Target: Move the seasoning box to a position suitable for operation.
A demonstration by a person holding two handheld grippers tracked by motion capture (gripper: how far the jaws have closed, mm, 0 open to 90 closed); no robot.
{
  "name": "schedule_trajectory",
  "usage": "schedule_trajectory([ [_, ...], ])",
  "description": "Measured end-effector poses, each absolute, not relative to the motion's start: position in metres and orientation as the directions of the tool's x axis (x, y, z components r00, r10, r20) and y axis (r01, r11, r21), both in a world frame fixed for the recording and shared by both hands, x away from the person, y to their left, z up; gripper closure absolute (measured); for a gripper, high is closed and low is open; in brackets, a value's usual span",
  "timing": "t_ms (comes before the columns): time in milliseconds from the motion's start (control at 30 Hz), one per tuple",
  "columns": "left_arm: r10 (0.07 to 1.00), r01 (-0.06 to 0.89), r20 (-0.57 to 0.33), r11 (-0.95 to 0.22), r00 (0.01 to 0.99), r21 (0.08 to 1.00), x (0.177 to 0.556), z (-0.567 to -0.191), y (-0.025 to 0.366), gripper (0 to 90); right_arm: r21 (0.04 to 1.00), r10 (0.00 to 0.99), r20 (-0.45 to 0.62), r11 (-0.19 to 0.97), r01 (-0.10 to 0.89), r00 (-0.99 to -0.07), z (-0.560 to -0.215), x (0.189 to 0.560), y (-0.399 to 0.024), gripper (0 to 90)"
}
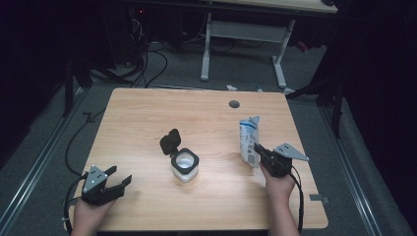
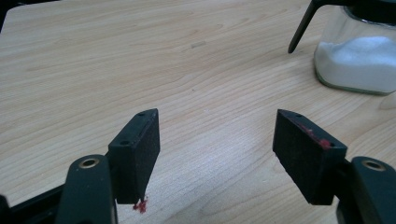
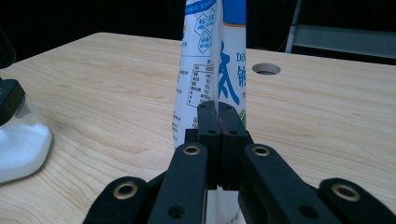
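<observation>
A glass jar (image 1: 185,164) of white powder stands mid-table, its black flip lid (image 1: 170,141) hinged open toward the back left. To its right a white and blue printed bag (image 1: 249,140) stands upright. My right gripper (image 1: 256,147) is shut on the bag's lower near edge. In the right gripper view the jaws (image 3: 218,109) meet tight on the bag (image 3: 215,56), with the jar (image 3: 18,149) at the left edge. My left gripper (image 1: 120,174) is open over the front left of the table. In the left gripper view nothing lies between its jaws (image 2: 217,140), and the jar (image 2: 359,60) stands beyond at top right.
The wooden table (image 1: 147,113) has a round cable hole (image 1: 234,104) near its back edge. A small grey tab (image 1: 319,198) sticks out at the front right edge. Another desk's white frame (image 1: 246,32) and cables stand on the floor behind.
</observation>
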State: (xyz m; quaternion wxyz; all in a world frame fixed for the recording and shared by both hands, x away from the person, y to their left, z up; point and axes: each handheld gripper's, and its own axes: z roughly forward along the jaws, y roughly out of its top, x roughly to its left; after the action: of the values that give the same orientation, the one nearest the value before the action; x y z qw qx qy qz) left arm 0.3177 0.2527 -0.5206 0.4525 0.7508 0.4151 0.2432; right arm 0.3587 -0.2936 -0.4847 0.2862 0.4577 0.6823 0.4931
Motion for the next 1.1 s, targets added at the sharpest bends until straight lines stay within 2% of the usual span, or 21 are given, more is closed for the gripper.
schedule_trajectory([
  [900,0.847,0.403,-0.017,-0.235,0.531,0.884,0.319,-0.517,0.260,32.5,0.924,0.923,0.059,0.094,0.371,-0.381,-0.491,0.336,-0.300,89.0],
  [1100,0.848,0.399,-0.019,-0.230,0.529,0.888,0.320,-0.516,0.261,32.6,0.924,0.925,0.056,0.095,0.372,-0.377,-0.492,0.333,-0.300,83.4],
])
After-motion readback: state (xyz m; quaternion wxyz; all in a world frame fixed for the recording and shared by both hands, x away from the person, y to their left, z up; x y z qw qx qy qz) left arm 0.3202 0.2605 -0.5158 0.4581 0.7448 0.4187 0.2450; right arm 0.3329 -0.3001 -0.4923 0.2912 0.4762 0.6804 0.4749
